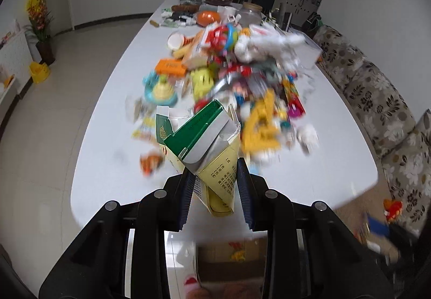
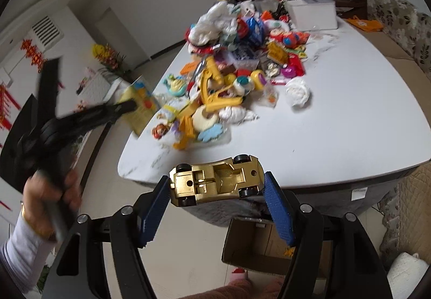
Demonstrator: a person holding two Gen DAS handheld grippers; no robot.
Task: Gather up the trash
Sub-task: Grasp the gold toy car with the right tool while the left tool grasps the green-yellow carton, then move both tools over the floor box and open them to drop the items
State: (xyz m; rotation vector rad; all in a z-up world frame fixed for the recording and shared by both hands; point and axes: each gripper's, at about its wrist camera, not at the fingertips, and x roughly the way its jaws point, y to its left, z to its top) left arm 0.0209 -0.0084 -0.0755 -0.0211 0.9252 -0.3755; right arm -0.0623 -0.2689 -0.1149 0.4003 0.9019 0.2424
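Note:
My left gripper (image 1: 215, 172) is shut on a crushed green and yellow carton (image 1: 204, 137), which hangs tilted above the near end of the white table (image 1: 107, 137). In the right wrist view the same left gripper (image 2: 126, 106) shows blurred at the left, the carton (image 2: 140, 107) at its tip and a hand (image 2: 51, 202) on its handle. My right gripper (image 2: 216, 178) is shut on a gold toy car (image 2: 215, 183), held upside down just off the table's near edge (image 2: 296, 153). A mixed pile of toys, wrappers and crumpled tissue (image 2: 237, 62) covers the table's middle.
An open cardboard box (image 2: 253, 245) stands on the floor below the table's near edge. A white lidded box (image 2: 312, 13) and a jar (image 2: 265, 1) sit at the far end. A floral sofa (image 1: 377, 97) runs along the right side.

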